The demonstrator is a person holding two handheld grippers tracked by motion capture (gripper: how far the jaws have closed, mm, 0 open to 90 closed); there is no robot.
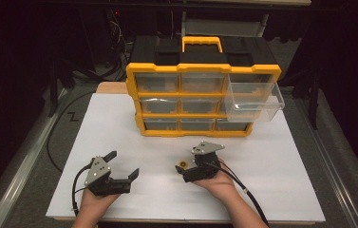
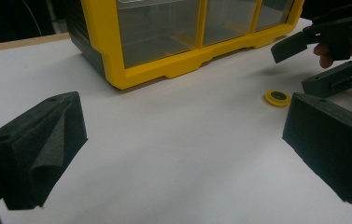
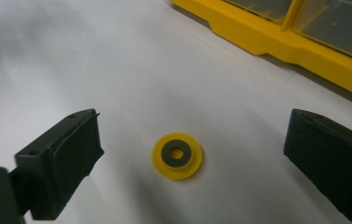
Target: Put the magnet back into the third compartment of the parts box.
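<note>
Tongs, high view: left tongs (image 1: 122,164) stand with jaws wide apart and bare, low on the white counter (image 1: 119,123); right tongs (image 1: 180,172) point left with jaws apart, the yellow disc (image 1: 183,165) lying at their tips.
Hands, high view: left hand (image 1: 93,199) and right hand (image 1: 221,183) come in from the bottom edge, each gripping its tool.
Organizer, high view: yellow organizer (image 1: 202,97) stands upright at the far side of the counter, 3 rows of 3 clear drawers; the clear drawer (image 1: 255,100) at its right side sticks out toward the viewer.
Left tongs view: own jaws spread wide over bare counter; farther off, at right, the right tongs (image 2: 304,67) hover with jaws apart, the disc (image 2: 278,97) flat on the counter just below them; the organizer's lower corner (image 2: 117,70) sits beyond.
Right tongs view: jaws apart, nothing clamped; the disc (image 3: 177,155), yellow with a dark grey ring and a centre hole, lies flat between them, touching neither jaw; the organizer's base (image 3: 276,39) crosses the upper right.
</note>
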